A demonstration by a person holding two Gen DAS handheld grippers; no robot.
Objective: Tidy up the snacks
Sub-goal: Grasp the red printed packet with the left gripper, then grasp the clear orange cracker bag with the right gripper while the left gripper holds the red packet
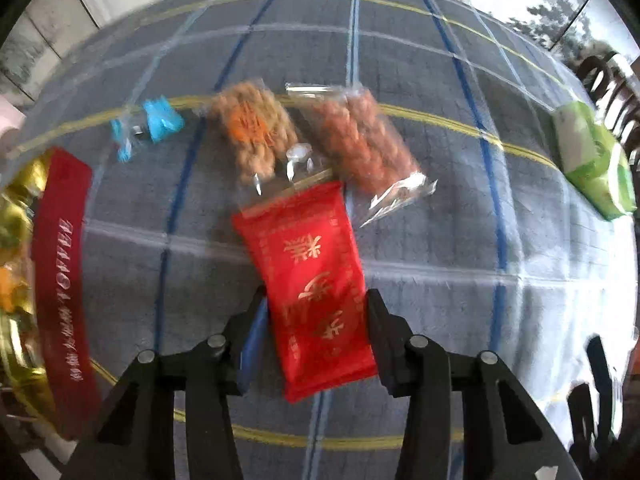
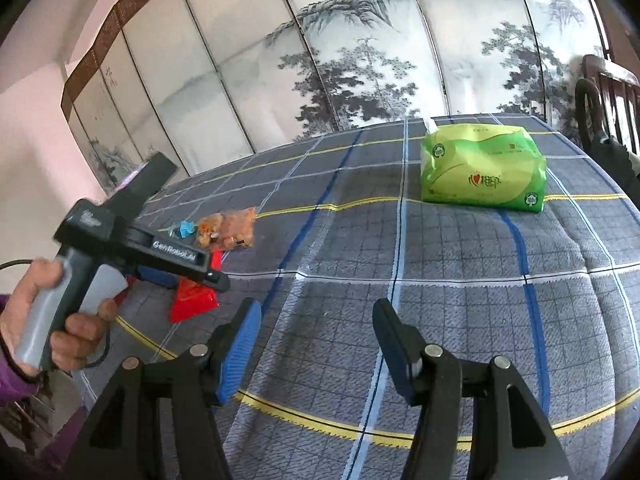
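My left gripper [image 1: 316, 300] is shut on a red snack packet [image 1: 308, 276] with gold lettering, its fingers against both long edges, holding it just above the cloth. Beyond it lie two clear bags of brown fried snacks [image 1: 252, 128] [image 1: 360, 140] and a small blue-wrapped candy [image 1: 156, 120]. A gold tray with a red band [image 1: 60, 280] holding wrapped sweets sits at the left edge. In the right wrist view the left gripper [image 2: 208, 276] holds the red packet [image 2: 192, 300] near the snack bags [image 2: 228, 228]. My right gripper [image 2: 316, 320] is open and empty above the cloth.
The table is covered by a grey plaid cloth [image 2: 440, 300]. A green tissue pack [image 2: 484, 168] stands at the far right, also in the left wrist view [image 1: 592, 156]. A painted folding screen [image 2: 360, 48] stands behind the table; a dark wooden chair [image 2: 608, 92] is at right.
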